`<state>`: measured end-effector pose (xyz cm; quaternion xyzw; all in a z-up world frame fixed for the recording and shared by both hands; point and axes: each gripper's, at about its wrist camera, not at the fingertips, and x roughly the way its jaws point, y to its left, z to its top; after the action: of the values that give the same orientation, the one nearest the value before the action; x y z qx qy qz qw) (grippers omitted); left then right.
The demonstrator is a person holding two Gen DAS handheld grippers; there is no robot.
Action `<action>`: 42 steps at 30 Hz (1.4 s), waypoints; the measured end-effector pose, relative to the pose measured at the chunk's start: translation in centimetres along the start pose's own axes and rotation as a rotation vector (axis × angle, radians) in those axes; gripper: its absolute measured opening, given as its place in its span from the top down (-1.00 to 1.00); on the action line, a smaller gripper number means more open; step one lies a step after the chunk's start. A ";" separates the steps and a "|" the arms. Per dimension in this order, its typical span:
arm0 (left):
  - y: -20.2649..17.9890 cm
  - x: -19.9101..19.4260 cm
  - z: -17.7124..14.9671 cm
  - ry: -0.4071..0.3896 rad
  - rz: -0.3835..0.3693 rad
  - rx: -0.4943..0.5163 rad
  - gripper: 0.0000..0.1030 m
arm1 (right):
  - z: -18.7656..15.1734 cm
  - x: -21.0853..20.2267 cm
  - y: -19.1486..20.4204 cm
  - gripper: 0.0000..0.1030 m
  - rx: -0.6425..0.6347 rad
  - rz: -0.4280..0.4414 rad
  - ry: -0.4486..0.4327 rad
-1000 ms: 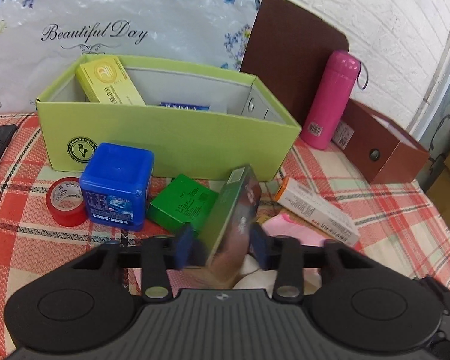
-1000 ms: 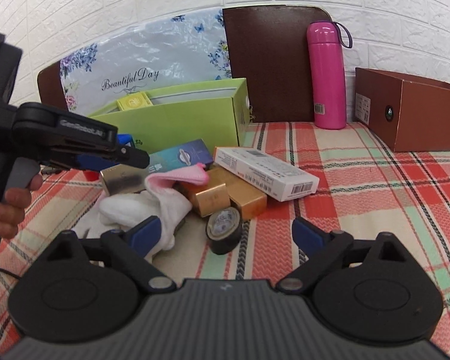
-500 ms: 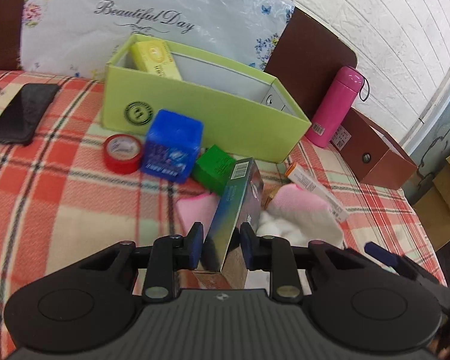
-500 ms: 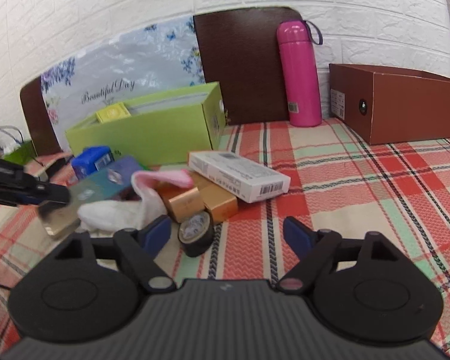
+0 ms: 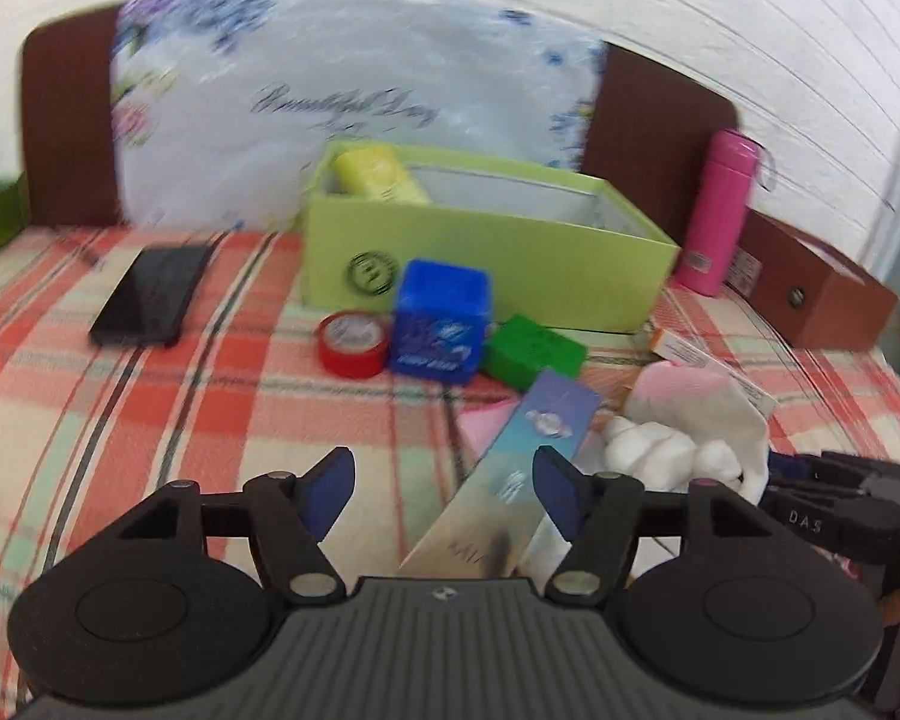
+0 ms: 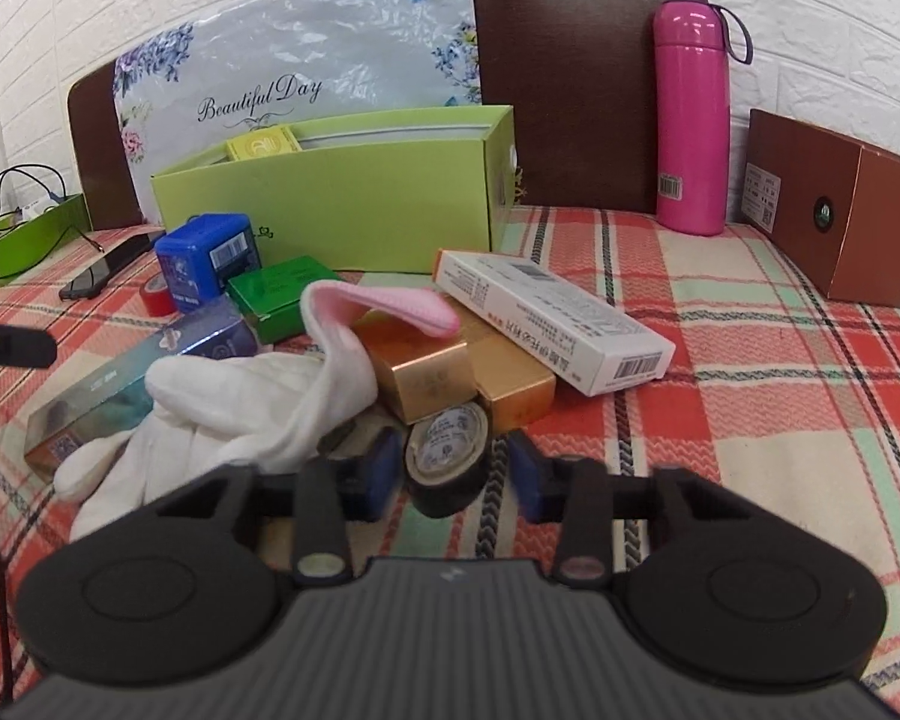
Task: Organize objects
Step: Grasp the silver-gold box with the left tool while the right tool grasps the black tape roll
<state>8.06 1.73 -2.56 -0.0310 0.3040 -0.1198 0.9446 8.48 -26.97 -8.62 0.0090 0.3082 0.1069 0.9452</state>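
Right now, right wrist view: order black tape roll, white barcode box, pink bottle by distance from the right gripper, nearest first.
1. Black tape roll: between the right gripper fingers, dead centre.
2. White barcode box: mid-table, ahead and slightly right, resting on the gold boxes.
3. Pink bottle: upright, far right, by the wall.

"Beautiful Day" on floral bag (image 6: 282, 60); "DAS" on right tongs (image 5: 810, 521), seen fr. left cam.

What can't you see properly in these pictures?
- Inside of the green box: right view, its front wall hides everything except a yellow packet.
- Lettering on the blue tub: left view, motion blur.
- Gold boxes: right view, partly covered by the white glove.
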 end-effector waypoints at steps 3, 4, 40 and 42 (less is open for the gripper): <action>-1.2 2.0 0.4 0.036 0.006 0.067 -0.33 | -0.5 -1.1 -0.4 0.43 0.012 -0.012 0.008; -1.4 2.5 0.4 0.048 0.000 0.073 -0.32 | -0.8 -1.7 -0.6 0.43 0.019 -0.015 0.012; -1.0 2.7 -0.4 0.138 -0.086 0.009 0.16 | -1.2 -4.1 -0.5 0.41 0.050 0.021 -0.004; -0.9 1.9 -0.2 0.124 -0.095 0.004 0.21 | -0.7 -4.8 -0.4 0.41 0.048 0.033 -0.021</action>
<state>9.26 0.37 -3.68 -0.0361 0.3598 -0.1666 0.9173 4.43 -28.40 -6.44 0.0380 0.3004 0.1147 0.9461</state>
